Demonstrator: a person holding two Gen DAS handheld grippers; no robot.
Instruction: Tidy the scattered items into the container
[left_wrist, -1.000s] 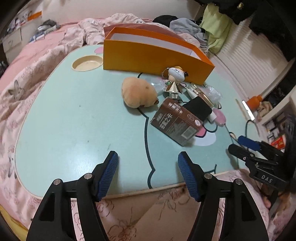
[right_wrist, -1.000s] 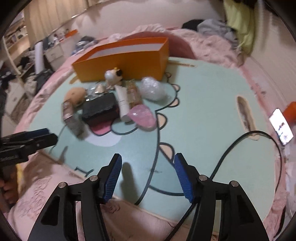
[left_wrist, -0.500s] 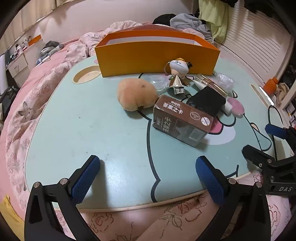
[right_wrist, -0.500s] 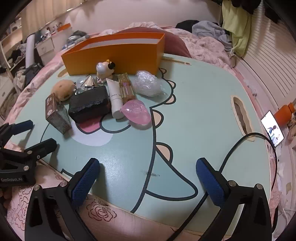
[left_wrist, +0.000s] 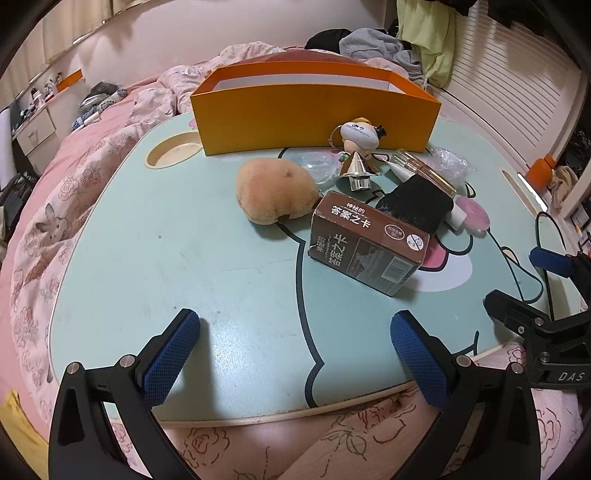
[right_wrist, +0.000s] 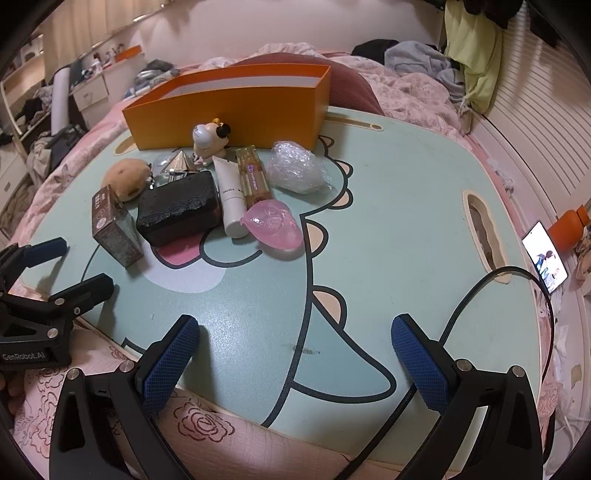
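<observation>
- While my left gripper (left_wrist: 294, 339) and right gripper (right_wrist: 294, 341) gape fully, I hold nothing.
- Scattered items cluster before the open orange cardboard container (right_wrist: 236, 107) on the mint cartoon-printed table (right_wrist: 388, 229).

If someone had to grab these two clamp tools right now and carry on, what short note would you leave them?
Left gripper: open, empty, over the near table edge.
Right gripper: open, empty, likewise.
Orange box: at the far side of the table; nothing visible inside from here.
Still scattered in front of it: plush toy, brown card box, black case, white tube, pink jelly piece, figurine, silver cone, plastic wad.
Done: nothing visibly. Left: everything.
</observation>
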